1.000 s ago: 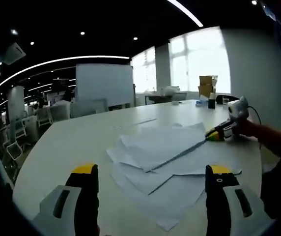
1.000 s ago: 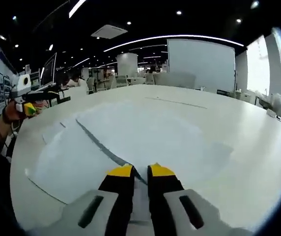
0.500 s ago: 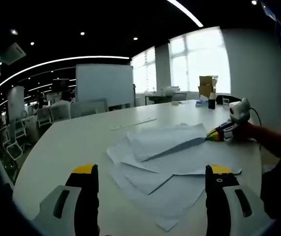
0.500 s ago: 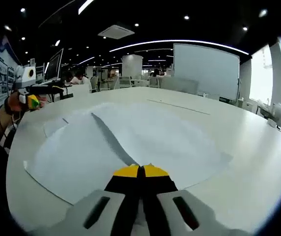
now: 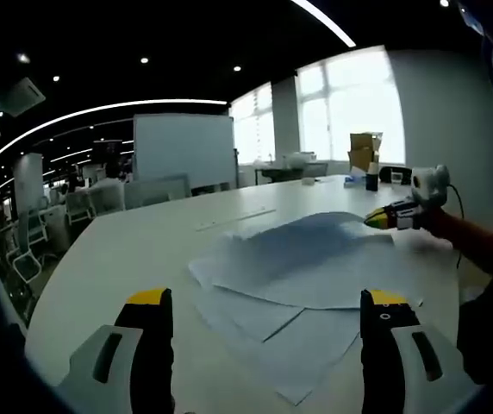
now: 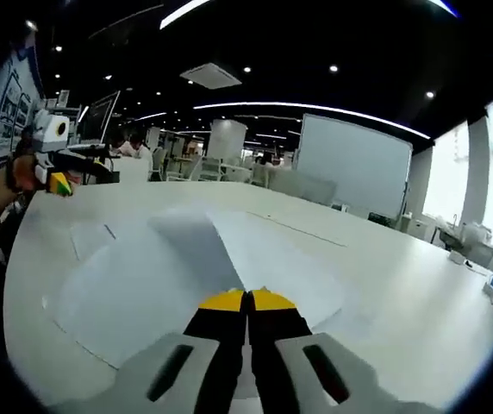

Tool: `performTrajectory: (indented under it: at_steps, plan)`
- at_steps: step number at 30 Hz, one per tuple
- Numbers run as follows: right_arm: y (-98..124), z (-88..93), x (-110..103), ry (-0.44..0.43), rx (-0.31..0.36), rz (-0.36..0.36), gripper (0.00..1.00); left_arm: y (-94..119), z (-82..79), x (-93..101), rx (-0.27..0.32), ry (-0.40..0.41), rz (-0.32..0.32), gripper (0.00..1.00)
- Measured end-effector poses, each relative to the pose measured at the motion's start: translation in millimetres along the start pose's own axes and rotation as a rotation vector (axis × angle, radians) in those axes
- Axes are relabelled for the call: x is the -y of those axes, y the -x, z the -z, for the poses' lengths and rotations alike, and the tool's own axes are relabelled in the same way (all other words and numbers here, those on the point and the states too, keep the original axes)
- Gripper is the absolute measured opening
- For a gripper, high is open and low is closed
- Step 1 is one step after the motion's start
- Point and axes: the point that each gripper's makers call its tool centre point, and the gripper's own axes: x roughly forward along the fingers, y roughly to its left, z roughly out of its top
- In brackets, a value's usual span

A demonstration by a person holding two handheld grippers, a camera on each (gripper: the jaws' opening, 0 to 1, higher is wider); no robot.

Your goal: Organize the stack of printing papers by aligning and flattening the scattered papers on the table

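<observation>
Several white printing papers lie scattered and overlapping on the white table. In the left gripper view my left gripper stands open over the table's near edge, short of the papers, with nothing between its yellow-tipped jaws. The right gripper comes in from the right, shut on the far corner of the top sheet, which it holds lifted and bowed. In the right gripper view my right gripper is shut on that top sheet, which rises toward the jaws. The left gripper shows at the far left there.
A whiteboard and several chairs stand beyond the table's far side. A cardboard box and small items sit on the table's far right end by the windows. A person's sleeve reaches in at the right.
My right gripper closed on the top sheet's corner and raised it, so the sheet now arches above the pile. The left gripper stayed put and open.
</observation>
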Motion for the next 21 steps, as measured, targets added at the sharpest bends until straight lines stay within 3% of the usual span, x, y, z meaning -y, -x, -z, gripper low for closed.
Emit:
performTrajectory:
  at_steps: [9,21]
  plan:
    - [9.1,-21.8,0.7,0.01,0.063,0.018,0.0,2.8,-2.4,-1.1,0.006,-0.003,-0.003,0.93]
    - [16.8,-45.3,-8.1,-0.061,0.111,-0.028,0.0,6.8,-4.1,-2.4,0.015,-0.003,-0.008,0.93]
